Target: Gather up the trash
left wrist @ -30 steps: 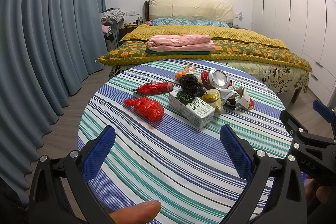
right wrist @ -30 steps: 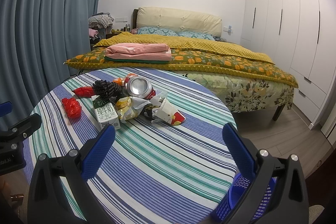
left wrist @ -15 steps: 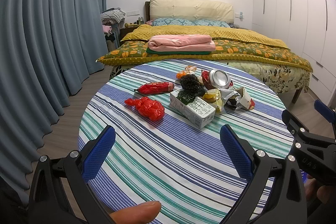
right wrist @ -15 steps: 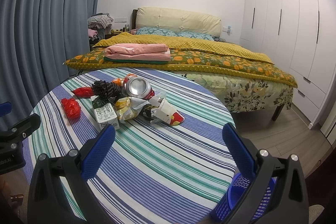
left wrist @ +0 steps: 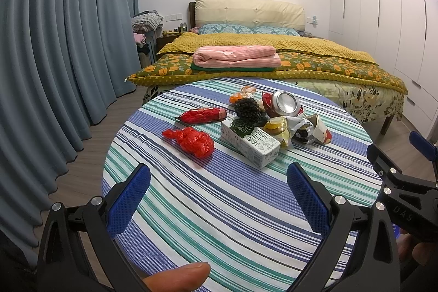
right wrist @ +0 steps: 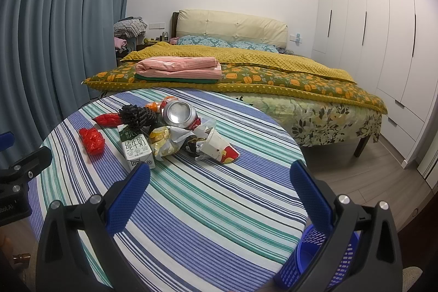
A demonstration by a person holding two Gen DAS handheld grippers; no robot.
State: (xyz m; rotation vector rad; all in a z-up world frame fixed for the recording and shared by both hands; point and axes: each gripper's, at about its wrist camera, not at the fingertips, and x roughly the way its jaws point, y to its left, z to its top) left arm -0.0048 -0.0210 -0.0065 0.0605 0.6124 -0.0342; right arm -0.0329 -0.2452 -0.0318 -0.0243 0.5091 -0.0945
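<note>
While both claws hang above the near edge of the round striped worktop (left wrist: 246, 210), neither touches any of the trash. The left claw (left wrist: 217, 196) has its blue pads spread wide with nothing between them, and the right claw (right wrist: 219, 193) is spread wide and empty too.

All the trash sits in a loose cluster toward the far side of the worktop. A milk carton (left wrist: 250, 142) lies on its side nearest the claws. To its left lies a crumpled red plastic bag (left wrist: 191, 141), a little apart from it, and behind that a long red wrapper (left wrist: 202, 114). A dark pinecone-like ball (left wrist: 247, 108) sits just behind the carton, with a small orange wrapper (left wrist: 242, 93) beyond it. A crushed metal can (left wrist: 284, 103) rests on top of the heap, its round end facing the cameras. Beside the carton on the right are a yellow snack packet (left wrist: 277, 129) and a torn paper cup (right wrist: 219, 147) tangled with crumpled foil; these pieces touch one another.

A blue perforated basket (right wrist: 314, 251) stands on the floor by the worktop's near right edge, partly hidden behind the right claw's finger. Beyond the worktop is a bed (right wrist: 273, 73) with folded pink bedding (right wrist: 178, 67) on it, blue curtains (left wrist: 54, 59) at left and white wardrobes (right wrist: 383, 32) at right.
</note>
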